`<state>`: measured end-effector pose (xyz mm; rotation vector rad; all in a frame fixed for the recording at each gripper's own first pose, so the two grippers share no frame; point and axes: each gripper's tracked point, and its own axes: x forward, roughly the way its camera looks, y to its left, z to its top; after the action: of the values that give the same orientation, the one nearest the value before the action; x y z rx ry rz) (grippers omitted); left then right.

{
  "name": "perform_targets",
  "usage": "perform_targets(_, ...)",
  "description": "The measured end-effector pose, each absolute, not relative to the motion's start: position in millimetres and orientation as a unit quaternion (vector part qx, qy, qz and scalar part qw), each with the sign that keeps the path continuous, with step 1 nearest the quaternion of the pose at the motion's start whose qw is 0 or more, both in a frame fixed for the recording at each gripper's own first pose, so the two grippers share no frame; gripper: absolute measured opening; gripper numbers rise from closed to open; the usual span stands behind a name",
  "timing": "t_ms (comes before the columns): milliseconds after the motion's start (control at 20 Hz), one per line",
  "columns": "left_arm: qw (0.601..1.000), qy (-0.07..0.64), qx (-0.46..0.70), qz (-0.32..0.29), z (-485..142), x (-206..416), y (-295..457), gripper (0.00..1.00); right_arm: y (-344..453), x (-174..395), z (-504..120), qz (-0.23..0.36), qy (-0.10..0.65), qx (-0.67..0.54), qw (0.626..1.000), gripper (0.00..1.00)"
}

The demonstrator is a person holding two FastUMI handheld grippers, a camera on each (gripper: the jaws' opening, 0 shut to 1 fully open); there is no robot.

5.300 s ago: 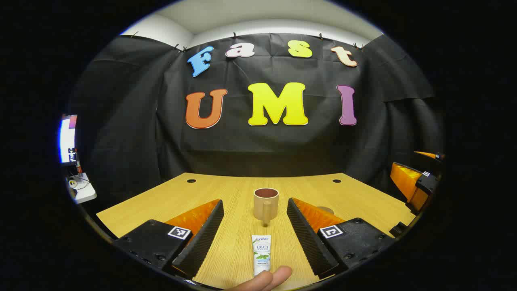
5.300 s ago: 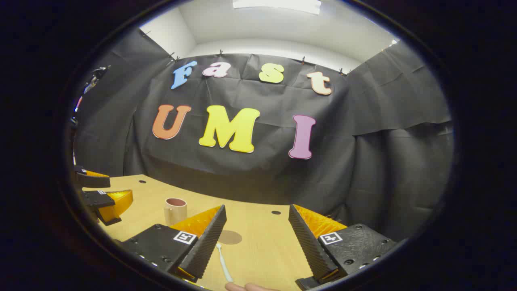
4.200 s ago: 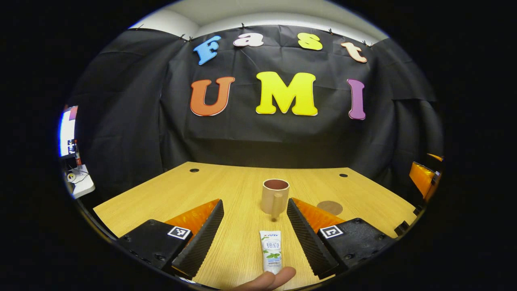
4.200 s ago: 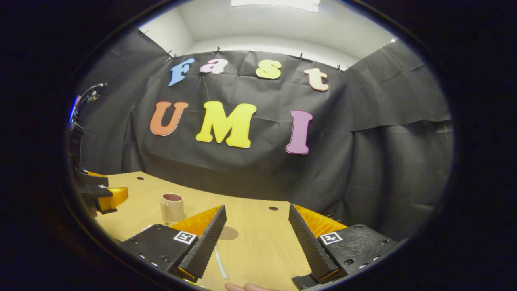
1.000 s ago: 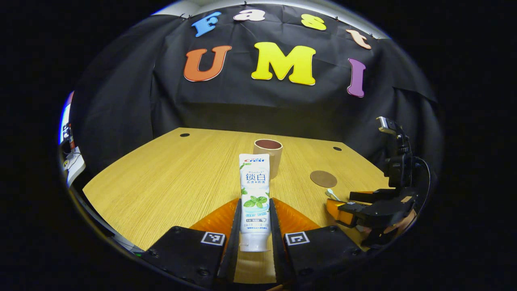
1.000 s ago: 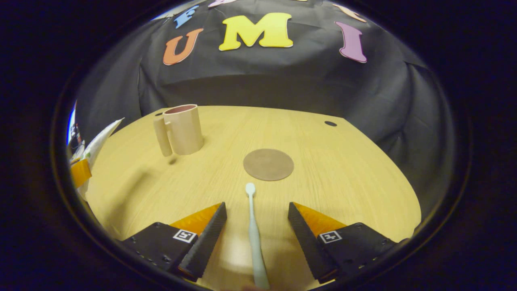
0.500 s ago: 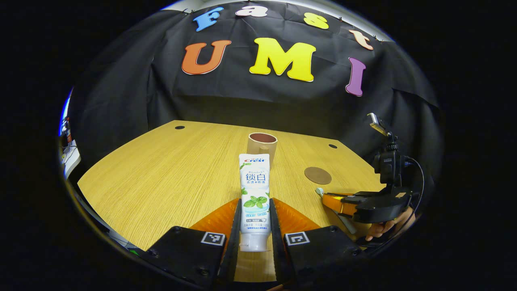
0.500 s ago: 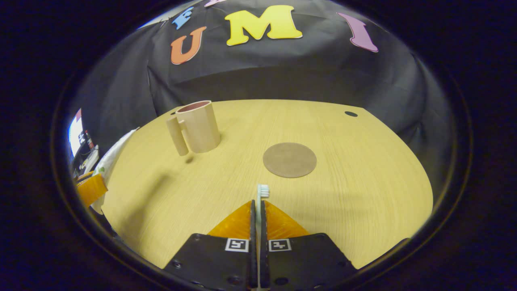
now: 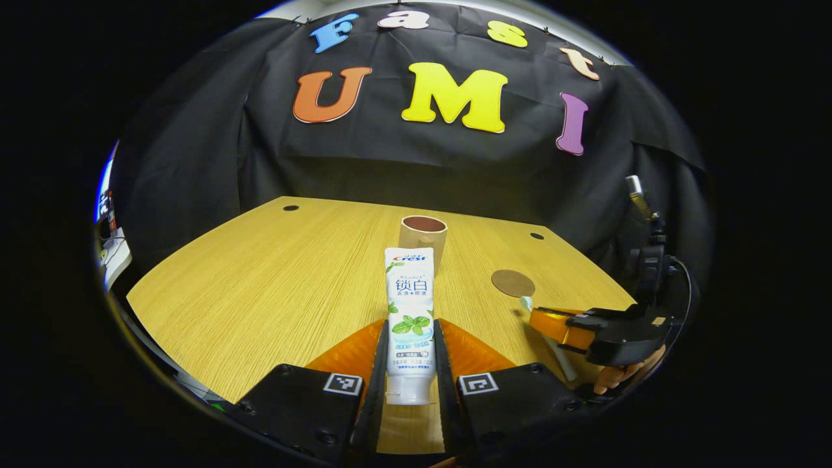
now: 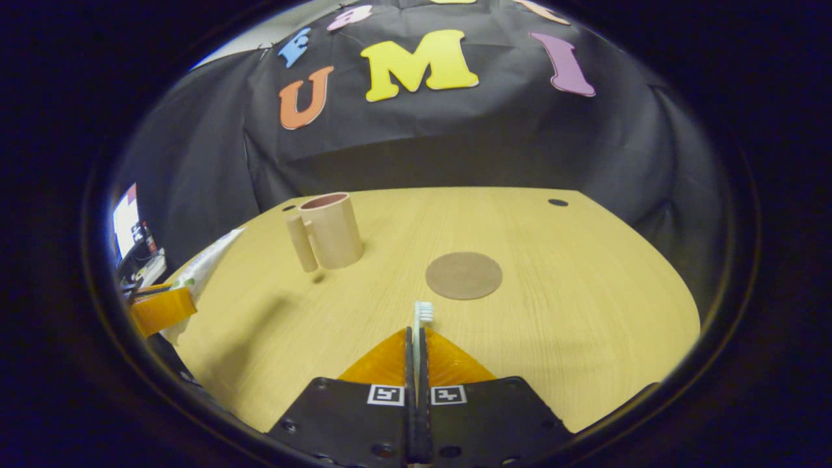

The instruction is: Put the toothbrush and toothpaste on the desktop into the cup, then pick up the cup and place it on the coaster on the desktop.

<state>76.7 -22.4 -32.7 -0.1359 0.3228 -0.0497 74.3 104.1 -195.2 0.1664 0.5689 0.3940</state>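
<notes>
While left tongs (image 9: 408,328) clamp toothpaste (image 9: 409,305) — right tongs (image 10: 416,338) clamp toothbrush (image 10: 421,318).

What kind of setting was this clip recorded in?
Likely a staged recording booth, not a home: black cloth wall behind a bare wooden desk, with only a cup and coaster set out.

Desktop (image 9: 260,286) looked like pale wood w/ fine straight grain, matt. Toothpaste (image 9: 408,312) tube was glossy plastic; cup (image 10: 331,231) at its 12 o'clock was smooth, matt, prob. plastic. Coaster (image 10: 463,275) looked matt, cork-like; booth wall (image 9: 195,162) was creased matt cloth.
</notes>
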Motion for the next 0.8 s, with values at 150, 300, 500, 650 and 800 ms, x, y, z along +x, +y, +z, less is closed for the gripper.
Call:
perform_targets(150, 0.985, 0.158, -0.068, -0.02, -31.3, 76.5, -21.1, 0.4, 95.7, 68.2, -170.0, 0.189, 0.236, 0.084, 0.949, 0.0)
perform_targets(300, 0.986, 0.154, -0.066, -0.018, -30.2, 77.2, -20.2, 0.4, 90.3, 58.0, -143.3, 0.195, 0.203, 0.094, 0.955, 0.0)
perform_targets(500, 0.987, 0.148, -0.062, -0.019, -28.4, 78.0, -22.0, 0.4, 82.5, 41.3, -110.0, 0.202, 0.159, 0.103, 0.961, 0.0)
perform_targets(650, 0.988, 0.143, -0.061, -0.022, -26.7, 77.4, -22.1, 0.4, 75.8, 30.8, -87.6, 0.204, 0.128, 0.107, 0.965, 0.0)
perform_targets(800, 0.989, 0.129, -0.062, -0.023, -18.1, 78.2, -20.3, 0.34, 68.4, 20.8, -62.7, 0.205, 0.087, 0.104, 0.969, 0.0)
